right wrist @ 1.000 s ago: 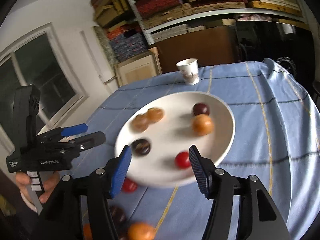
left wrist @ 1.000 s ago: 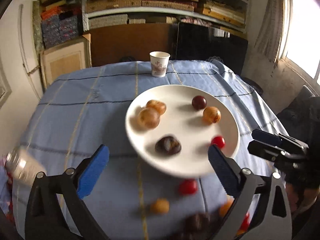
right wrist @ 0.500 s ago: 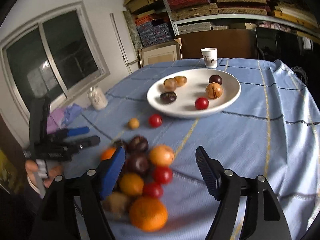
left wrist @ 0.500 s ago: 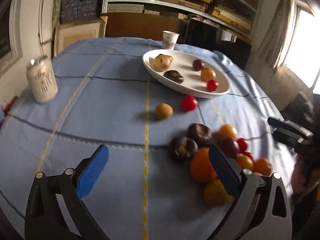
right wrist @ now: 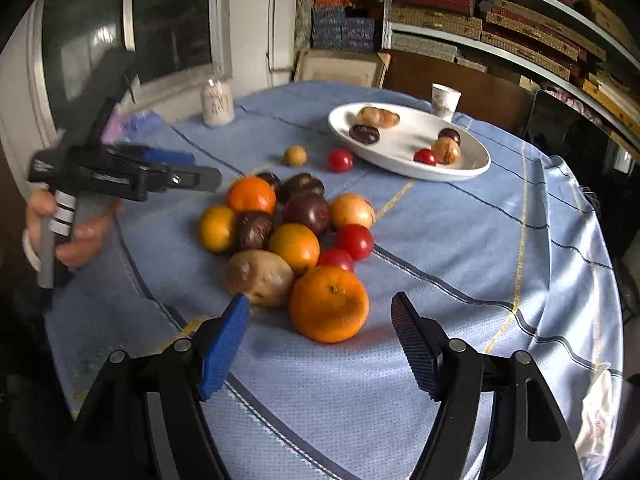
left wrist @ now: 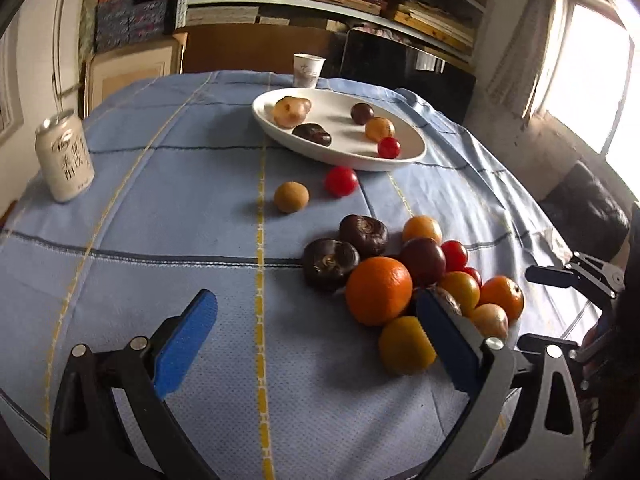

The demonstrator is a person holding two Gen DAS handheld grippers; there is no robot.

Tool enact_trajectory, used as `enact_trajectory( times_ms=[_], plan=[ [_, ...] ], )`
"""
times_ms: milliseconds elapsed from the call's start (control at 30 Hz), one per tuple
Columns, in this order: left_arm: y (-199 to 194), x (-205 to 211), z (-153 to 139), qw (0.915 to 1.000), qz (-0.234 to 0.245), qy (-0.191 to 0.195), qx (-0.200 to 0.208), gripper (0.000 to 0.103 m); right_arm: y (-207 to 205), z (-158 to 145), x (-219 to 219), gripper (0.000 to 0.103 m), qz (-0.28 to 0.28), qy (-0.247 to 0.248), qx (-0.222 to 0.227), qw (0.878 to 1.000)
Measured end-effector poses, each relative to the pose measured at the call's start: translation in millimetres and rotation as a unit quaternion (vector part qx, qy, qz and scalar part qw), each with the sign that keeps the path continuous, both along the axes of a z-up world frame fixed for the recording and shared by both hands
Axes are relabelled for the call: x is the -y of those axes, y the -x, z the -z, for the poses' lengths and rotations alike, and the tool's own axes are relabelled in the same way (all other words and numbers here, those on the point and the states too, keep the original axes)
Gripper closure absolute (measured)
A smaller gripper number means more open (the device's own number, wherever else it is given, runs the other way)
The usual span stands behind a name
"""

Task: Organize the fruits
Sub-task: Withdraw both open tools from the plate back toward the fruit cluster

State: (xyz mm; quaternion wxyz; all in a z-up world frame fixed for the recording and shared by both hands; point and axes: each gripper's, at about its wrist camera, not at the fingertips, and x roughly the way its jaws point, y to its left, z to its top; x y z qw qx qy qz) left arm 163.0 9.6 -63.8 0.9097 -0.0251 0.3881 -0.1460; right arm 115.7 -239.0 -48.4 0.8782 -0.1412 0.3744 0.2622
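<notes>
A pile of fruit (left wrist: 400, 276) lies on the blue tablecloth: oranges, red tomatoes and dark brown fruits. My left gripper (left wrist: 316, 312) hovers open just left of the pile, its right finger in front of a big orange (left wrist: 378, 290). In the right wrist view my right gripper (right wrist: 320, 308) is open, with another orange (right wrist: 328, 304) just beyond its fingertips and no pad touching it. A brown potato-like fruit (right wrist: 260, 276) lies beside that orange. The white plate (left wrist: 400, 160) farther back holds several fruits. A hand holds the left gripper (right wrist: 180, 172) at the pile's left.
A red tomato (left wrist: 341, 181) and a small tan fruit (left wrist: 291, 197) lie loose between pile and plate. A white can (left wrist: 64, 156) stands at the left, a paper cup (left wrist: 308, 70) behind the plate. Shelves and a cabinet stand behind the round table; its edge curves close on the right.
Both grippers have pulled back from above the plate to the fruit pile near the table's front. The right gripper's jaws stand wider than a second ago and it has rolled.
</notes>
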Motion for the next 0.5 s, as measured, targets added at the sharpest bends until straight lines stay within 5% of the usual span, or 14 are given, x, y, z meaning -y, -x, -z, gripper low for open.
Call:
enact_trajectory(
  times_ms=[500],
  plan=[
    [12.5,0.2,-2.7,0.9998,0.005,-0.005,0.018,0.005,-10.0,13.7,-16.3,0.039,0.009,0.059,-0.014,0.998]
  ],
)
